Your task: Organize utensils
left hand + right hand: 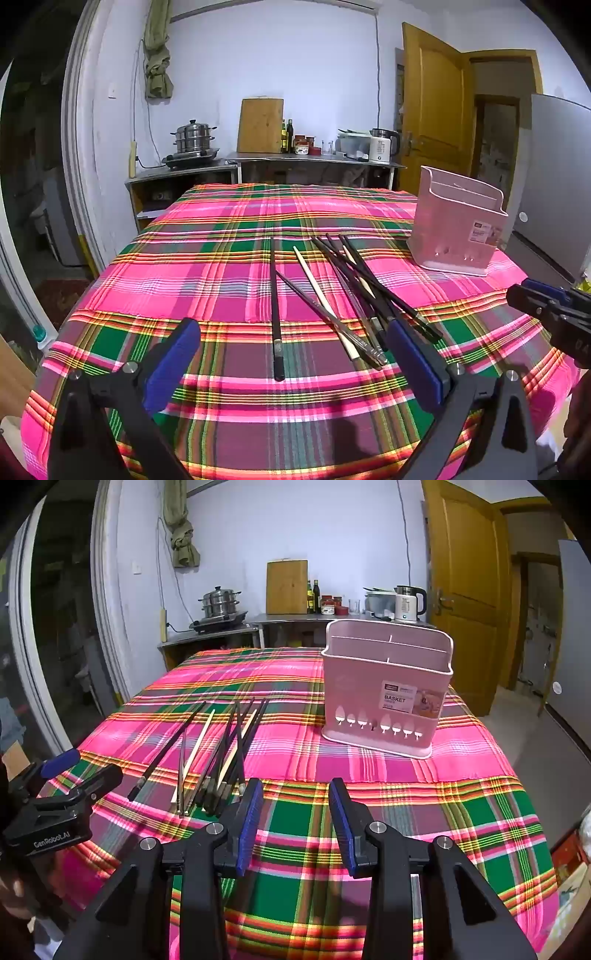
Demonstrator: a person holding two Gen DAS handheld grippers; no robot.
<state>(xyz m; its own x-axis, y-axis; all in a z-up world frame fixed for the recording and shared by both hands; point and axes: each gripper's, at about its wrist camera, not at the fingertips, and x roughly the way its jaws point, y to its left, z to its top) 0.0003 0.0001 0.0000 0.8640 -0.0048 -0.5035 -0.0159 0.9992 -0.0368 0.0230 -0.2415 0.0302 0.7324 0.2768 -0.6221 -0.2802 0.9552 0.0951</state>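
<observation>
**Two open grippers poised over loose chopsticks, basket waiting empty**

The left gripper point(295, 363) hangs low over a plaid-covered table point(184, 280), its blue-padded jaws spread wide with nothing between them. They frame the near ends of a loose pile of chopsticks point(343, 295), most of them dark, a couple pale wood, likely so it can close on one next. One dark stick point(275, 314) lies apart on the left of the pile, the easiest to take alone.

The right gripper point(295, 823) is also open and empty, with a narrower gap. It hovers just right of the pile, aimed toward the pink utensil basket point(384, 698), which stands upright further back on the table, well apart from the sticks. Its divided compartments face up, and nothing shows above its rim.

The sticks cross and overlap, so their count is unclear. The basket's floor is hidden by its walls. Only slivers of the person's hands show at the frame edges.
</observation>
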